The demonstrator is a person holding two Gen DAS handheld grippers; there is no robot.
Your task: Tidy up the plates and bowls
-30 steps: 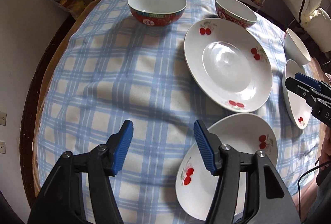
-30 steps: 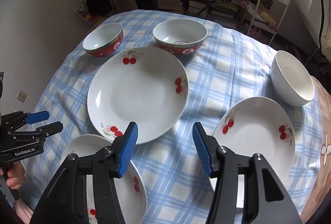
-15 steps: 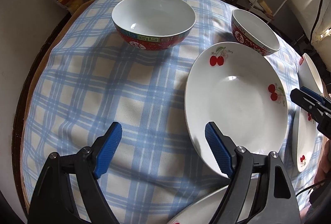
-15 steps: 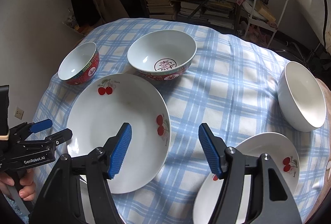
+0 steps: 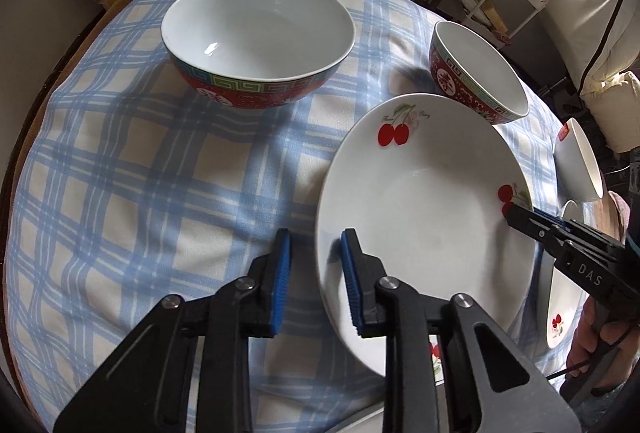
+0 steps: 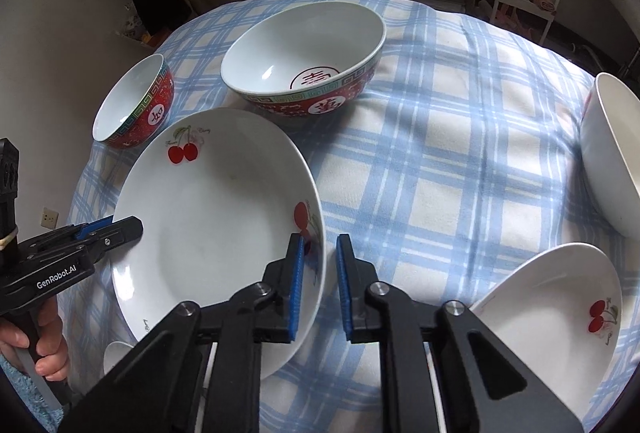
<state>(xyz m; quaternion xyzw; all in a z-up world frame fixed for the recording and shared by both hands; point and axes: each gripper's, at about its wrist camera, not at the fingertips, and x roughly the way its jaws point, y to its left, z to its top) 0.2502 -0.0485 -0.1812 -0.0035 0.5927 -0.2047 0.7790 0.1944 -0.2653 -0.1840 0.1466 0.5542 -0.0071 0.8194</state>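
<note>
Large cherry plate [image 5: 424, 229]: opposite rims between closing left gripper [image 5: 314, 273] and shut right gripper [image 6: 320, 283]; contact unclear, near edge hidden.

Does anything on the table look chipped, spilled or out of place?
Nothing looks chipped or spilled. The bowls sit upright on the cloth. One oddity: the big cherry plate has a tool at each side of its rim, left tool and right tool, and looks slightly tilted.

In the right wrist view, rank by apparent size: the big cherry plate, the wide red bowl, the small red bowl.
1. big cherry plate
2. wide red bowl
3. small red bowl
The plate lies nearest the camera, which exaggerates its lead.
</note>
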